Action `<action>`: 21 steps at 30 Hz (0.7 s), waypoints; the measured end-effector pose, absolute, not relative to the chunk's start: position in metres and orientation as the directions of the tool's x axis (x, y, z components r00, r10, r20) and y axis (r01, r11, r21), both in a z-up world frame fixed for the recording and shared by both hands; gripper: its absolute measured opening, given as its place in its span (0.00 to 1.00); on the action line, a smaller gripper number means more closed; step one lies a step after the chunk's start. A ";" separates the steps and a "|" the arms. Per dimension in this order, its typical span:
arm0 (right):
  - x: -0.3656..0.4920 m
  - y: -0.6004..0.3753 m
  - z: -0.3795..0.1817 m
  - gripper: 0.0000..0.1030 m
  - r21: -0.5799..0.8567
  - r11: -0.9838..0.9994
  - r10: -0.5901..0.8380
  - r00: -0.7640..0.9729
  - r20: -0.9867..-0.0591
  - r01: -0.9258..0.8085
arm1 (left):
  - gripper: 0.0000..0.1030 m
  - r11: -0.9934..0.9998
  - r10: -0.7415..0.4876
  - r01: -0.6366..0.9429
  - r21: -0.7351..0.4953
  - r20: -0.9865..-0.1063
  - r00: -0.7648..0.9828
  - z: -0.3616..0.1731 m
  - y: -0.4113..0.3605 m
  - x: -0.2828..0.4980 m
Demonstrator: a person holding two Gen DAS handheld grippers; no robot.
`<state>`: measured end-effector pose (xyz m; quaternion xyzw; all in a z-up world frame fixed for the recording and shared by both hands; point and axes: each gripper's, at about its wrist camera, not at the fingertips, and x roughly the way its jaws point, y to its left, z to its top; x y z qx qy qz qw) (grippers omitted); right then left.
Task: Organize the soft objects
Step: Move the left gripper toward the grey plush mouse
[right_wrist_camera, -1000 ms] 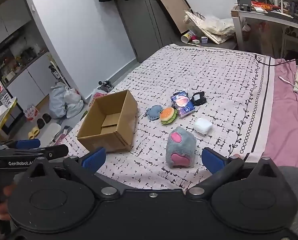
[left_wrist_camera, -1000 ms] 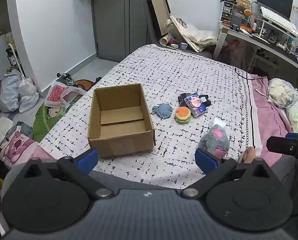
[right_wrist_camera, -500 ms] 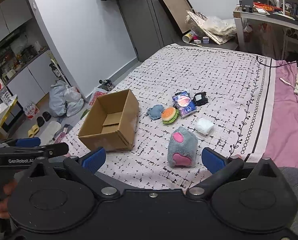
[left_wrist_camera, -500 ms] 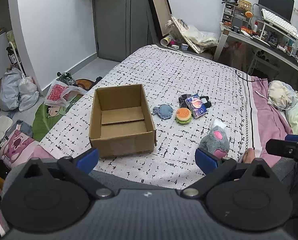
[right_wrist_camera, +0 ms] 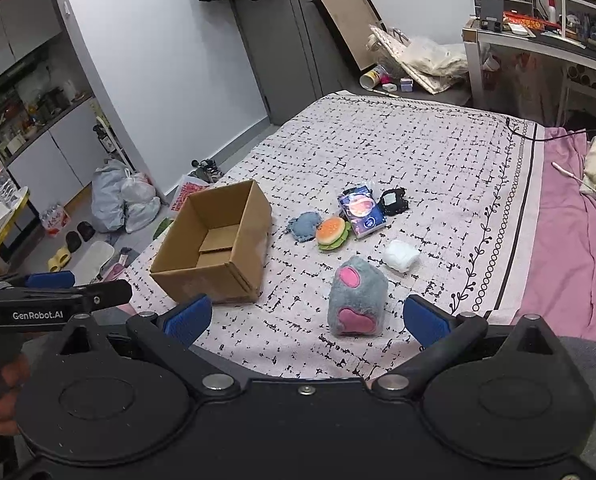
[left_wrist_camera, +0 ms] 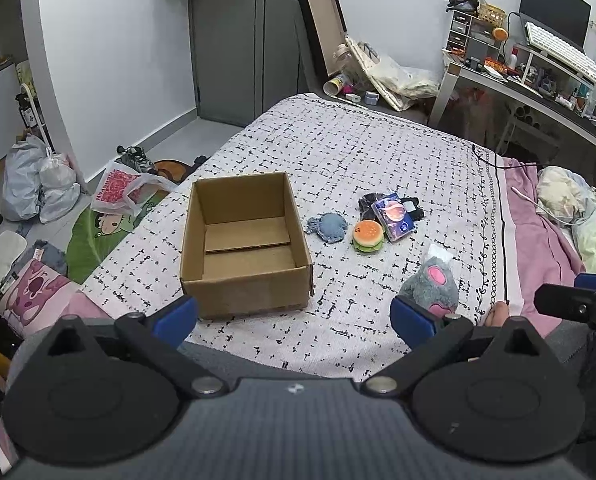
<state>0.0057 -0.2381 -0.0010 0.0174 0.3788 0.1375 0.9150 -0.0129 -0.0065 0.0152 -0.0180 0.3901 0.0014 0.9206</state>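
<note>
An open empty cardboard box (left_wrist_camera: pixel 245 240) (right_wrist_camera: pixel 213 248) stands on the patterned bed cover. To its right lie a blue soft toy (left_wrist_camera: pixel 328 227) (right_wrist_camera: pixel 304 226), a burger plush (left_wrist_camera: pixel 368 236) (right_wrist_camera: pixel 332 233), a blue printed packet (left_wrist_camera: pixel 394 216) (right_wrist_camera: pixel 362 210), a black item (right_wrist_camera: pixel 394 202), a white soft bundle (right_wrist_camera: pixel 400 255) and a grey plush with pink patches (left_wrist_camera: pixel 432 286) (right_wrist_camera: pixel 356 302). My left gripper (left_wrist_camera: pixel 293 314) is open and empty, in front of the box. My right gripper (right_wrist_camera: pixel 306 320) is open and empty, just before the grey plush.
The bed cover's (left_wrist_camera: pixel 358 152) near edge lies just under both grippers. Pink bedding (right_wrist_camera: pixel 570 240) is to the right. Bags and shoes lie on the floor at left (left_wrist_camera: pixel 37 184). A cluttered desk (left_wrist_camera: pixel 538 80) stands at the back right.
Both views have shifted only slightly; the objects on the bed have not moved and both grippers stay open.
</note>
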 end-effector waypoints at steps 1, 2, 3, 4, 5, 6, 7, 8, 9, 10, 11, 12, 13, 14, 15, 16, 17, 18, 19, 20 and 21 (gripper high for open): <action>0.005 -0.238 -0.001 1.00 0.134 0.962 0.264 0.677 -0.687 -0.239 | 0.99 0.999 -0.013 -0.016 -0.034 -0.717 0.697 0.015 -0.006 -0.013; 0.005 -0.237 0.000 1.00 0.132 0.962 0.263 0.678 -0.687 -0.240 | 0.99 0.999 -0.015 -0.016 -0.036 -0.717 0.697 0.015 -0.006 -0.013; 0.005 -0.237 0.000 1.00 0.130 0.962 0.262 0.678 -0.687 -0.240 | 0.99 0.999 -0.016 -0.015 -0.037 -0.717 0.697 0.015 -0.006 -0.013; 0.005 -0.237 0.000 1.00 0.131 0.962 0.263 0.677 -0.687 -0.241 | 0.99 0.999 -0.016 -0.015 -0.037 -0.717 0.697 0.015 -0.007 -0.013; 0.005 -0.237 -0.001 1.00 0.132 0.962 0.263 0.676 -0.688 -0.240 | 0.99 0.999 -0.017 -0.014 -0.037 -0.717 0.697 0.015 -0.007 -0.013; 0.005 -0.237 -0.001 1.00 0.132 0.962 0.262 0.675 -0.689 -0.239 | 0.99 0.999 -0.019 -0.012 -0.039 -0.717 0.697 0.015 -0.007 -0.013; 0.005 -0.237 -0.002 1.00 0.133 0.962 0.261 0.675 -0.690 -0.237 | 0.99 0.999 -0.021 -0.012 -0.041 -0.717 0.697 0.015 -0.007 -0.013; 0.005 -0.238 -0.002 1.00 0.133 0.963 0.260 0.675 -0.691 -0.235 | 0.99 0.999 -0.022 -0.012 -0.042 -0.717 0.696 0.015 -0.006 -0.013; 0.005 -0.238 -0.003 1.00 0.133 0.963 0.259 0.674 -0.692 -0.233 | 0.99 0.999 -0.024 -0.010 -0.044 -0.716 0.697 0.015 -0.006 -0.014; 0.006 -0.238 -0.003 1.00 0.134 0.964 0.257 0.674 -0.693 -0.230 | 0.99 0.999 -0.025 -0.010 -0.044 -0.715 0.698 0.015 -0.006 -0.014; 0.006 -0.238 -0.004 1.00 0.135 0.964 0.256 0.674 -0.693 -0.228 | 0.99 0.999 -0.025 -0.010 -0.044 -0.715 0.699 0.015 -0.007 -0.014; 0.006 -0.238 -0.004 1.00 0.135 0.964 0.257 0.674 -0.692 -0.229 | 0.99 0.999 -0.025 -0.010 -0.045 -0.715 0.699 0.015 -0.006 -0.014; 0.005 -0.238 -0.004 1.00 0.134 0.964 0.257 0.676 -0.691 -0.230 | 0.99 0.999 -0.025 -0.012 -0.046 -0.714 0.699 0.015 -0.006 -0.014; 0.006 -0.238 -0.005 1.00 0.131 0.964 0.255 0.676 -0.692 -0.230 | 0.99 0.999 -0.024 -0.014 -0.048 -0.714 0.700 0.015 -0.006 -0.015; 0.006 -0.237 -0.005 1.00 0.129 0.965 0.252 0.675 -0.694 -0.228 | 0.99 0.999 -0.023 -0.018 -0.050 -0.712 0.701 0.015 -0.006 -0.015; 0.006 -0.237 -0.005 1.00 0.128 0.965 0.251 0.674 -0.695 -0.227 | 0.99 0.998 -0.023 -0.019 -0.052 -0.712 0.701 0.015 -0.006 -0.015; 0.007 -0.237 -0.005 1.00 0.130 0.965 0.252 0.673 -0.696 -0.227 | 0.99 0.998 -0.025 -0.018 -0.053 -0.713 0.701 0.015 -0.006 -0.015; 0.006 -0.237 -0.005 1.00 0.132 0.965 0.254 0.672 -0.696 -0.228 | 0.99 0.998 -0.028 -0.016 -0.054 -0.713 0.700 0.015 -0.006 -0.015; 0.006 -0.238 -0.006 1.00 0.133 0.964 0.256 0.672 -0.695 -0.229 | 0.99 0.998 -0.028 -0.015 -0.053 -0.713 0.700 0.015 -0.006 -0.015; 0.006 -0.237 -0.006 1.00 0.132 0.964 0.256 0.672 -0.695 -0.231 | 0.99 0.998 -0.028 -0.015 -0.053 -0.713 0.701 0.014 -0.006 -0.016; 0.006 -0.237 -0.005 1.00 0.131 0.964 0.256 0.672 -0.695 -0.232 | 0.99 0.998 -0.028 -0.015 -0.054 -0.712 0.701 0.015 -0.006 -0.016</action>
